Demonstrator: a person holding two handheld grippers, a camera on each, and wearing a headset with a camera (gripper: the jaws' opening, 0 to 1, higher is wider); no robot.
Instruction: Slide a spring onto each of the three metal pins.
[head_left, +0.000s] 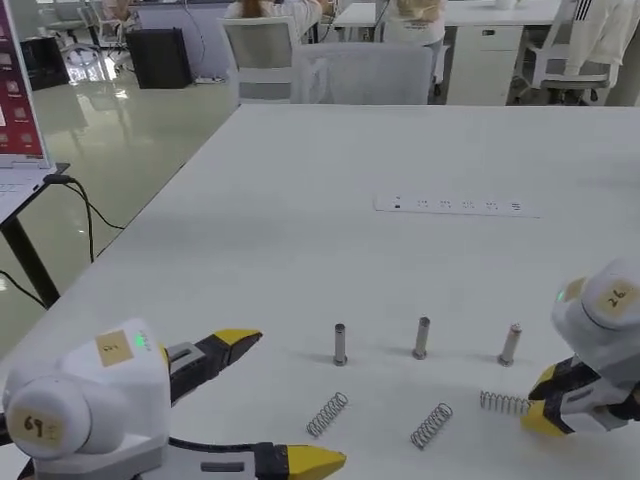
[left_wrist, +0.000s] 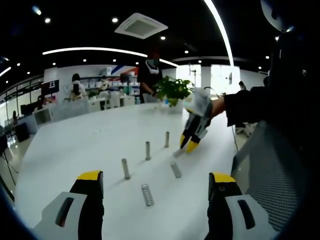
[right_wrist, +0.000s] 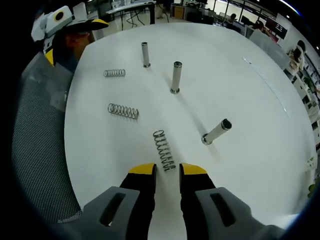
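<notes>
Left gripper (head_left: 295, 400) spread wide; right gripper (right_wrist: 168, 169) (narrowly parted) at spring (right_wrist: 162, 147).

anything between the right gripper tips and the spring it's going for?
Nothing. In the right gripper view the spring reaches right up to the gap between the tips of the right gripper, lying on bare table.

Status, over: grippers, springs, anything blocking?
Left gripper open, empty. Right gripper open at one spring end. Three pins bare; other springs lying flat. Nothing blocking.
</notes>
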